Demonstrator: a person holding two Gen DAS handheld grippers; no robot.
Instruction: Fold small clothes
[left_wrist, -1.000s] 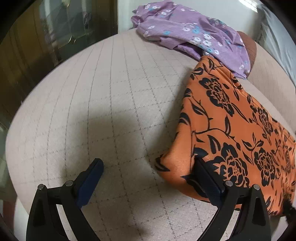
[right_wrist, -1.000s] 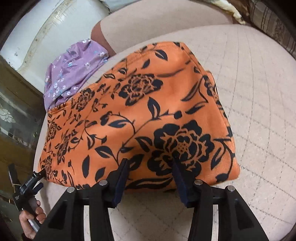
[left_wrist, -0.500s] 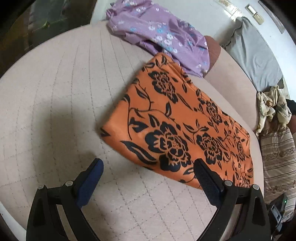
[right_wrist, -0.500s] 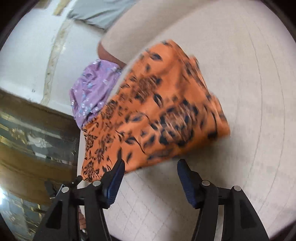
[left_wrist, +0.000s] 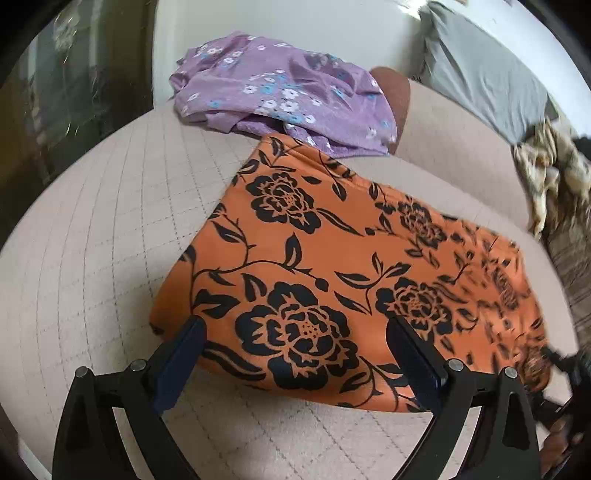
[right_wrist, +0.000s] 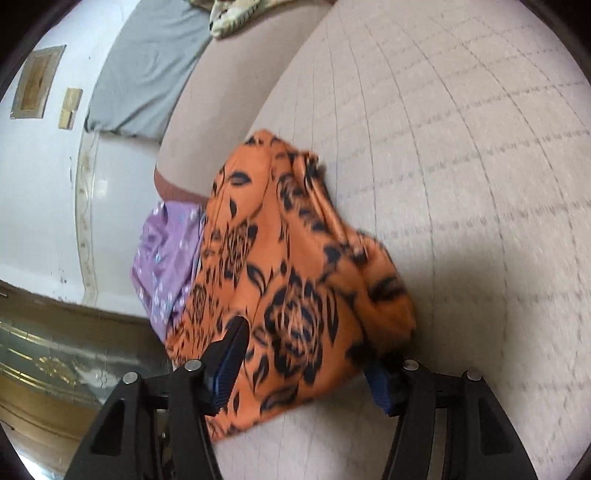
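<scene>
An orange garment with black flowers (left_wrist: 332, 266) lies folded on the beige quilted cushion (left_wrist: 92, 229). It also shows in the right wrist view (right_wrist: 295, 266), blurred by motion. My left gripper (left_wrist: 299, 354) is open, its fingers spread over the garment's near edge. My right gripper (right_wrist: 306, 354) is open with its jaws wide either side of the garment's near end; the right finger (right_wrist: 380, 384) is partly hidden by the cloth. Neither gripper holds anything.
A purple flowered garment (left_wrist: 280, 99) lies crumpled at the back of the cushion, touching the orange one; it also shows in the right wrist view (right_wrist: 166, 258). A grey cloth (left_wrist: 487, 81) and a patterned cloth (left_wrist: 554, 170) lie on the sofa back. The cushion edge drops off at left.
Both grippers have moved back in over the orange garment. The right gripper's jaws have opened wider and the garment's right end now looks bunched.
</scene>
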